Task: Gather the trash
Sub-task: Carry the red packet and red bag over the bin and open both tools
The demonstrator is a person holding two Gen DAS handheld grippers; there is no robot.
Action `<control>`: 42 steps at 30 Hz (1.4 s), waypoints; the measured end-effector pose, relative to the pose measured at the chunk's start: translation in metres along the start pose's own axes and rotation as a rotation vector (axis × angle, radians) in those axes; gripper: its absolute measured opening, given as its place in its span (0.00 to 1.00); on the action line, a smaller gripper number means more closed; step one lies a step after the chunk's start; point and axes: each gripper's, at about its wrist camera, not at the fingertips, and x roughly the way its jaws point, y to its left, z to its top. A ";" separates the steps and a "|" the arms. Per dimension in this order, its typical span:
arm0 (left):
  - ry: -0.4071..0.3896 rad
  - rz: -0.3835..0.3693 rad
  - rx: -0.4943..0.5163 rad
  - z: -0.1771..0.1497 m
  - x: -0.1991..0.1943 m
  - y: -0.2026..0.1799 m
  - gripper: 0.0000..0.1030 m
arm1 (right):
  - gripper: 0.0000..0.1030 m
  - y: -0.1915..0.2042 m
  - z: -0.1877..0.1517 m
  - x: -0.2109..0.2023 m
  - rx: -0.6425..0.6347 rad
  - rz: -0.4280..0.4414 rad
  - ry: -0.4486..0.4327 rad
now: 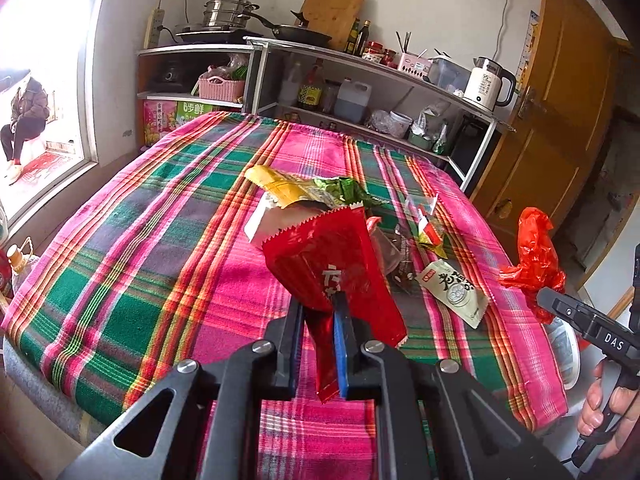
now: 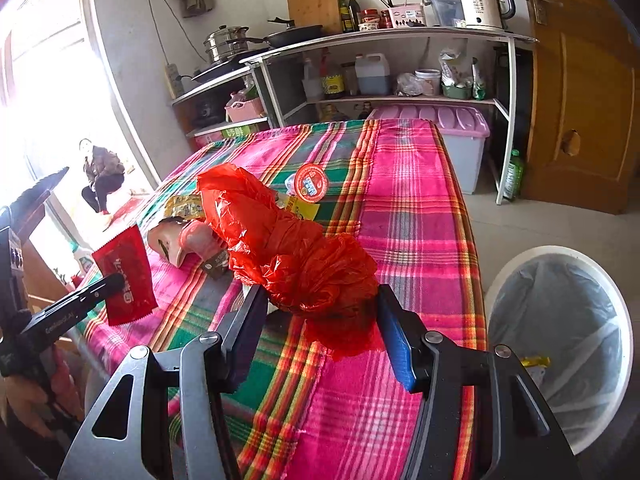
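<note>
My left gripper point(image 1: 320, 312) is shut on a red foil wrapper point(image 1: 332, 264) and holds it above the plaid table; it shows in the right wrist view too point(image 2: 126, 276). My right gripper point(image 2: 322, 308) is shut on a crumpled red plastic bag point(image 2: 288, 240), also seen at the right of the left wrist view point(image 1: 534, 256). More trash lies on the cloth: a yellow-green wrapper point(image 1: 304, 190), a white box point(image 1: 266, 220), a pale sachet point(image 1: 454, 290), and a round red lid point(image 2: 311, 182).
A white bin with a clear liner point(image 2: 560, 344) stands on the floor right of the table point(image 2: 416, 208). Kitchen shelves point(image 2: 400, 64) with pots, bottles and a kettle point(image 2: 482, 0) line the far wall. A wooden door point(image 2: 588, 92) is at right.
</note>
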 end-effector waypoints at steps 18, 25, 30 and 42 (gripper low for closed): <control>-0.006 -0.216 0.206 -0.002 -0.014 -0.113 0.14 | 0.54 -0.051 -0.025 -0.074 0.108 -0.094 -0.096; 0.022 -0.305 0.264 -0.007 -0.006 -0.149 0.14 | 0.54 -0.076 -0.039 -0.091 0.172 -0.146 -0.111; 0.042 -0.365 0.291 -0.008 0.003 -0.169 0.14 | 0.54 -0.093 -0.048 -0.097 0.210 -0.188 -0.109; 0.083 -0.449 0.362 -0.014 0.024 -0.215 0.14 | 0.55 -0.124 -0.060 -0.099 0.268 -0.259 -0.094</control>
